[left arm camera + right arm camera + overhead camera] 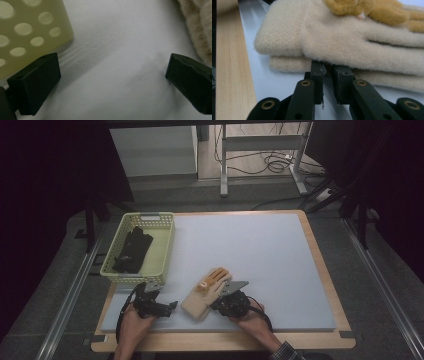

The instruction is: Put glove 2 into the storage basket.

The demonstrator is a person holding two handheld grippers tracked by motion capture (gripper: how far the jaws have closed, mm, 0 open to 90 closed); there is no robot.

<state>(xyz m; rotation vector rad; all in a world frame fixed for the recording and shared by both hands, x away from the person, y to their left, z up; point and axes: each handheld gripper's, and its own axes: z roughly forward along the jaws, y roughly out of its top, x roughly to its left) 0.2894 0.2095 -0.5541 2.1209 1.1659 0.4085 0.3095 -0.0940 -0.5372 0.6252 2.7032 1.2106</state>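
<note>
Your basket (141,248) sat at the left edge of the mat (260,260), with a dark glove (132,251) lying inside it. Just in front of the basket's near corner, your left hand (131,322) held the left gripper (161,306) low over the mat, jaws spread wide with nothing between them; in the left gripper view that gripper (112,75) showed bare mat between the jaws, the basket wall (30,30) beside one jaw and a fuzzy cream edge of the mitten (197,27) near the other. To the right of that, the cream mitten (206,293) lay flat on the mat near its front edge, its orange patch (215,279) toward the far end. Your right hand (248,314) held the right gripper (226,296) against the mitten's right side. In the right gripper view, the right gripper (327,72) had its jaws nearly closed, a thin gap left between them, tips tucked under the mitten's (352,45) edge; I could not tell whether any fabric was pinched. The wooden table edge (229,75) ran along the left of that view.
</note>
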